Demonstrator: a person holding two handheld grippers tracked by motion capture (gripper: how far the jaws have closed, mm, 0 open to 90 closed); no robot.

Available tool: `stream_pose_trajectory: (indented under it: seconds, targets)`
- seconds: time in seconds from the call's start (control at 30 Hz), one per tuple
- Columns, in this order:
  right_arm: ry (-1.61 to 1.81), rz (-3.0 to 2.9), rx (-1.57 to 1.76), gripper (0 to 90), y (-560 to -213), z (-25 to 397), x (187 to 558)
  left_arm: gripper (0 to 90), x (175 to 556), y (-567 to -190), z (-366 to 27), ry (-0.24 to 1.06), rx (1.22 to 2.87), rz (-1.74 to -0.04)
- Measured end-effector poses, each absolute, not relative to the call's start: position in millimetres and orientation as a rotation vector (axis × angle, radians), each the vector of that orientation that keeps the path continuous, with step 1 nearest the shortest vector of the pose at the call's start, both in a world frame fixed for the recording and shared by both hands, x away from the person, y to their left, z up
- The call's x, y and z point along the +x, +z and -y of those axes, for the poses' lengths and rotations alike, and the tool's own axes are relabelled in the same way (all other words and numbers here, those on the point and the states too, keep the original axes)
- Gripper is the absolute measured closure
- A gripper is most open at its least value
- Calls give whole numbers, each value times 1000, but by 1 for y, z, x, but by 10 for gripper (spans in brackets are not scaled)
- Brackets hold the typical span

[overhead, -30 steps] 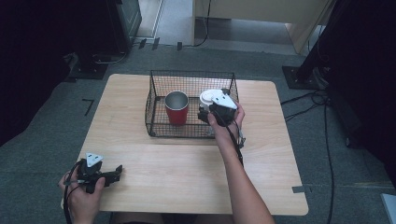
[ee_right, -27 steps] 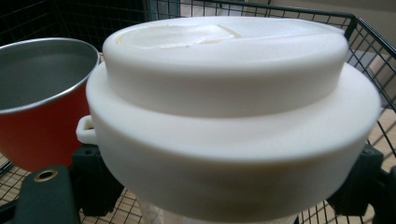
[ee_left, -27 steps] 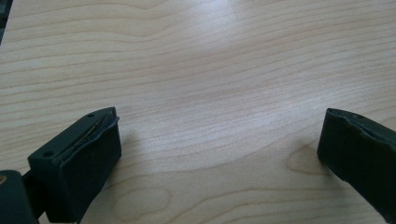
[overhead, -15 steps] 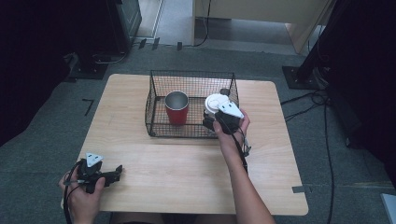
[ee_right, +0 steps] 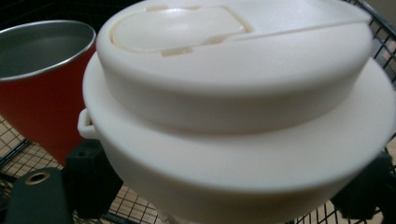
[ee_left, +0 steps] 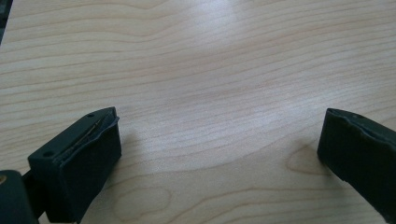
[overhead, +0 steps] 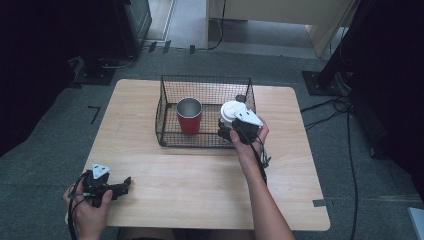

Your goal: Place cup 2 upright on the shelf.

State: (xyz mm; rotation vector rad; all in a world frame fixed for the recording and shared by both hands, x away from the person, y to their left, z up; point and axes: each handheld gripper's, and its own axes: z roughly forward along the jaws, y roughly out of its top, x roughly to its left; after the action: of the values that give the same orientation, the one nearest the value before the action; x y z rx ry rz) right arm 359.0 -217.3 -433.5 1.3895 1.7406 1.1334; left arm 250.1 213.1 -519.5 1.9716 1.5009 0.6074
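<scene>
white lidded cup (ee_right: 243, 107) body hidden beneath lid, base cropped

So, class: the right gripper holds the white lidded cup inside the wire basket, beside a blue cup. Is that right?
Not quite: the cup beside it is red, not blue, as the high view shows. The right gripper does hold the white lidded cup inside the wire basket.

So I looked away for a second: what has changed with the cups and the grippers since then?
The right gripper has carried the white lidded cup slightly rightwards, further from the red cup, inside the wire basket. It still grips it. The red cup, the basket and the left gripper, open above the table, stayed put.
</scene>
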Motion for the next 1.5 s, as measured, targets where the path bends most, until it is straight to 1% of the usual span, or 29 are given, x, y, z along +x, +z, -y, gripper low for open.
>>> stream_pose_trajectory:
  seconds: [0.03, 0.07, 0.23, 0.83, 1.13, 1.5]
  targets:
    - [1133, -1756, 1381, 37, -434, 218, 359, 0, 250, -520, -213, 607, 1971, -1501]
    - [1135, -1769, 1376, 21, -434, 218, 358, 0, 250, -519, -213, 607, 1971, -1501]
    - [1137, -1778, 1360, 0, -434, 220, 354, 0, 250, -520, -213, 607, 1972, -1501]
    - [1164, -1790, 1276, 0, -441, 232, 322, 0, 250, -519, -213, 607, 1972, -1501]
    - [1166, -1762, 1297, 0, -450, 247, 300, 0, 250, -520, -213, 608, 1970, -1500]
    - [1135, -1724, 1365, 0, -464, 278, 278, 0, 250, -520, -213, 608, 1971, -1500]
